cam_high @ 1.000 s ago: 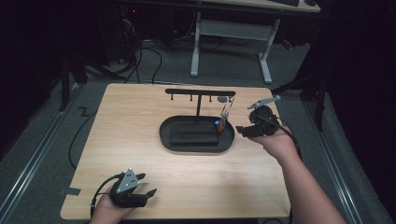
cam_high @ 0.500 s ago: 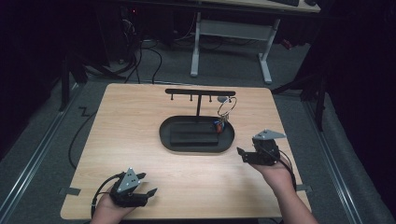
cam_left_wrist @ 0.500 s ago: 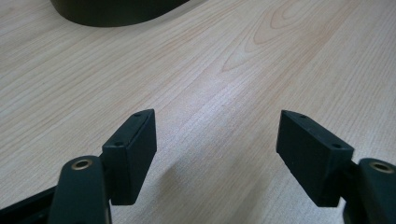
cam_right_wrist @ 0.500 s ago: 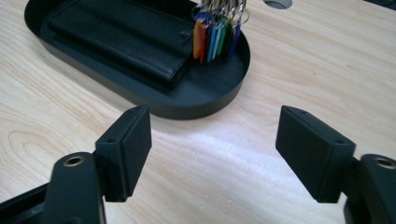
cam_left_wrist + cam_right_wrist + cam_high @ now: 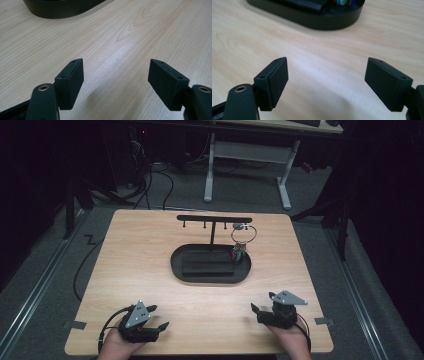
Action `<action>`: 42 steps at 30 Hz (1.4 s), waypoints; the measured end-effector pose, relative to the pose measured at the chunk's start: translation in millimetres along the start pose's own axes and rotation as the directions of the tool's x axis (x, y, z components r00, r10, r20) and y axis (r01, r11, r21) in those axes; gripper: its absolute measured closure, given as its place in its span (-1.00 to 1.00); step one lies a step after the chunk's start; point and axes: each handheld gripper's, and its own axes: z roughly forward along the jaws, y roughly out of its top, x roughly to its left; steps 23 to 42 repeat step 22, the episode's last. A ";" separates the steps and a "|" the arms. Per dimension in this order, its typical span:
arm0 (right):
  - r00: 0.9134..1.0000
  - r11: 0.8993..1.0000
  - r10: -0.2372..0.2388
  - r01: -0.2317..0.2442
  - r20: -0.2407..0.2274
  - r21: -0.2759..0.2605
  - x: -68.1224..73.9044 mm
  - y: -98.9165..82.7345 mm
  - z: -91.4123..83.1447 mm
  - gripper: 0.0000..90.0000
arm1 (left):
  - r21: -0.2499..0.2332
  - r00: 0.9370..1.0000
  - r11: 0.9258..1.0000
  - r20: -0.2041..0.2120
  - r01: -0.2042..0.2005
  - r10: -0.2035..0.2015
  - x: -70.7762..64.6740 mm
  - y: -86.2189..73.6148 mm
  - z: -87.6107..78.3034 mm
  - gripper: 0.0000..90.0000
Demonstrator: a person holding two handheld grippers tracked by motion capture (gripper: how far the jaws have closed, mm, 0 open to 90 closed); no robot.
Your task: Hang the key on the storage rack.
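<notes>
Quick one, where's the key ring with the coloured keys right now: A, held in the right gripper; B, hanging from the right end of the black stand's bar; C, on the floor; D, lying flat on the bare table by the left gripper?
B: the key ring hangs from the right end of the black stand, its keys dangling over the oval tray.

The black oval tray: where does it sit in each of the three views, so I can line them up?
High view: black oval tray at the table's middle, under the key stand.
Left gripper view: its dark rim crosses the top edge, left of centre.
Right gripper view: its rim lies along the top, centre.
Shared landmark: the light wooden table.
</notes>
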 end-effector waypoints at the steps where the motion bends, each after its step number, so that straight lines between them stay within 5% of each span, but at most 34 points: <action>1: 1.000 1.000 0.003 -0.002 0.021 -0.025 4.2 -9.2 -2.4 -0.58 | 0.003 1.000 1.000 0.002 0.003 -0.003 -0.1 -0.4 0.8 -0.35; 2: 0.999 0.997 0.022 -0.019 0.049 -0.071 8.0 -20.1 -5.4 -0.56 | 0.010 1.000 1.000 0.001 0.004 -0.004 -0.4 -0.4 1.9 -0.35; 4: 0.999 0.996 0.042 -0.040 0.023 -0.074 12.2 -21.1 -13.6 -0.58 | 0.010 1.000 1.000 0.000 0.011 -0.011 -1.8 0.0 3.6 -0.35; 6: 0.998 0.993 0.014 -0.007 0.059 -0.120 14.3 -19.8 -21.1 -0.58 | 0.022 1.000 1.000 -0.002 -0.002 0.002 -4.3 0.1 4.8 -0.35; 15: 1.000 0.997 0.022 -0.021 0.006 -0.077 16.3 -19.7 -9.5 -0.62 | 0.022 1.000 1.000 -0.018 -0.003 0.003 -4.8 -3.8 -0.3 -0.35; 42: 1.000 0.998 0.016 -0.016 0.010 -0.063 20.2 -20.4 -6.1 -0.64 | 0.009 1.000 1.000 -0.013 0.001 -0.001 -1.0 -1.8 -1.8 -0.35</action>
